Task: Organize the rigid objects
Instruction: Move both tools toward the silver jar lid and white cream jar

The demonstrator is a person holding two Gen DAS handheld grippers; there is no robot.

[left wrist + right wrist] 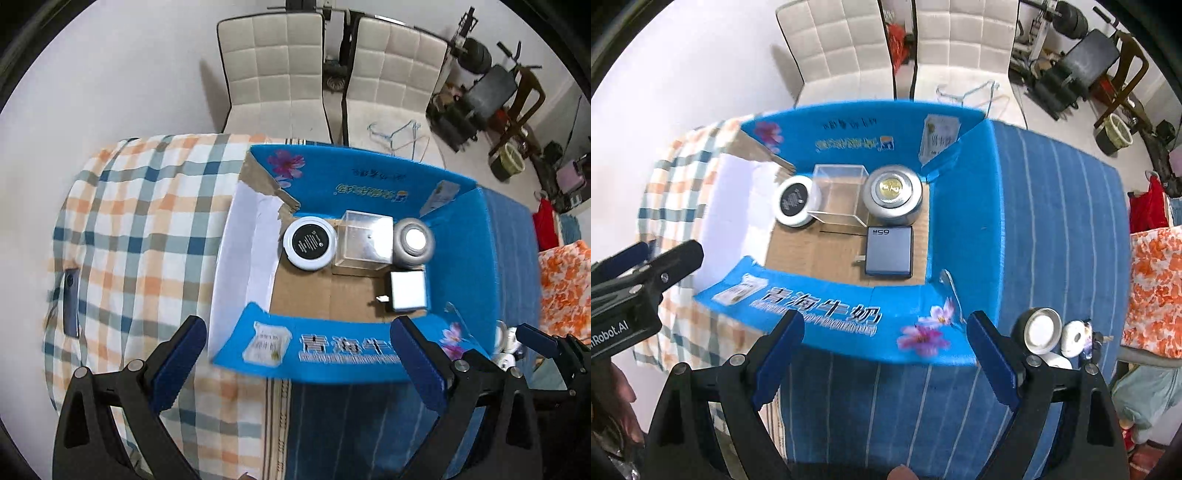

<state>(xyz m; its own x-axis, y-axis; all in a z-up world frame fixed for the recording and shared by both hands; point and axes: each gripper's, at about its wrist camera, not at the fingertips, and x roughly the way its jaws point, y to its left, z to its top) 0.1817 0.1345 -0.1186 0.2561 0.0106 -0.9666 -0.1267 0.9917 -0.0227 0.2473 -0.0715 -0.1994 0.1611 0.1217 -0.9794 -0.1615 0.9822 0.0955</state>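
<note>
Left tongs (299, 345) and right tongs (886, 341) hung released and empty above the blue open-topped cardboard box (960, 229). Inside the box, along its far wall, stood a round white-rimmed black tin (795, 205), a clear plastic cube (839, 195) and a silver round jar (893, 194); a grey flat charger (889, 251) lay just nearer.
</note>
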